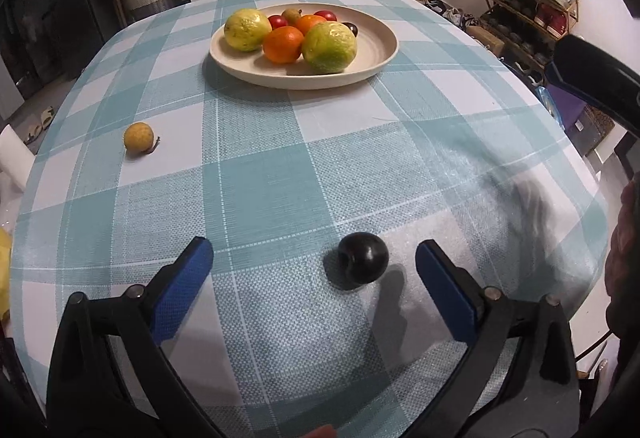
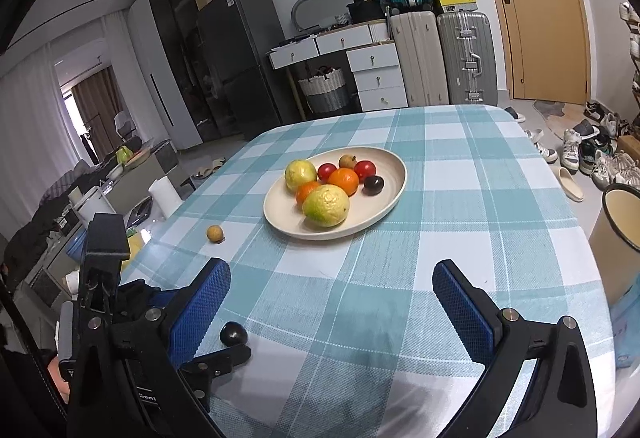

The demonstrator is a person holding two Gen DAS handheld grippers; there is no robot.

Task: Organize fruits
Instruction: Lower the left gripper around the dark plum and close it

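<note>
**A:** What are my grippers doing?

**B:** My left gripper point(image 1: 314, 270) is wide open. The dark plum point(image 1: 363, 263) sits on the table point(image 1: 260, 174) between its fingers, nearer the right one. Nothing touches it.

**A:** And the other one?

**B:** My right gripper point(image 2: 332, 290) is wide open too, holding nothing.

**A:** The other fruit?

**B:** Most sit in the plate point(image 1: 376, 56). A small yellow fruit point(image 1: 138, 136) lies alone, well apart.

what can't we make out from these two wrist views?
- Dark plum: in the right wrist view, its left side is hidden behind the right tool's blue pad.
- Left tool: only its tips show around the plum in the left wrist view; the bottom edge cuts off the body.
- Small fruits at the back of the plate: partly hidden by the larger fruit in front in both views.
</note>
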